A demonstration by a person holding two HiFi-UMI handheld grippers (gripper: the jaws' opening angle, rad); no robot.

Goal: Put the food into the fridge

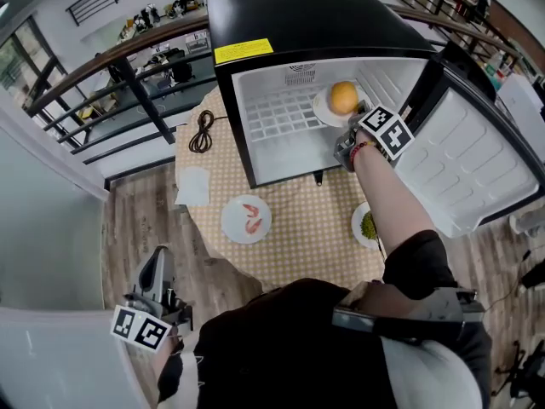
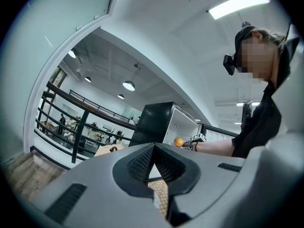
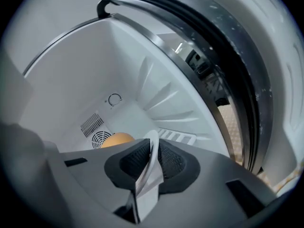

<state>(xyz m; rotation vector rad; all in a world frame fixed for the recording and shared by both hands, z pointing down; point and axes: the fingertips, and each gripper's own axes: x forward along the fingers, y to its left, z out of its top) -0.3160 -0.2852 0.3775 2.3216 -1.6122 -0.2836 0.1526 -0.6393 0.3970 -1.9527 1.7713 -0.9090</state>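
Now, right claw (image 3: 151, 161) tight on the plate (image 1: 322, 112) under the orange (image 1: 343, 97) inside the fridge (image 1: 298, 15); left claw (image 2: 154, 172) closed, empty.

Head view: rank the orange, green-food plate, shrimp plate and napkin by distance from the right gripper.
1. Orange, on the plate the right gripper grips, inside the fridge.
2. Green-food plate, table's right edge.
3. Shrimp plate, table front.
4. Napkin, far left.

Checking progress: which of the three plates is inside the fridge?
The plate carrying the orange, gripped at its rim by the right gripper; the shrimp plate and the green-food plate sit outside on the table.
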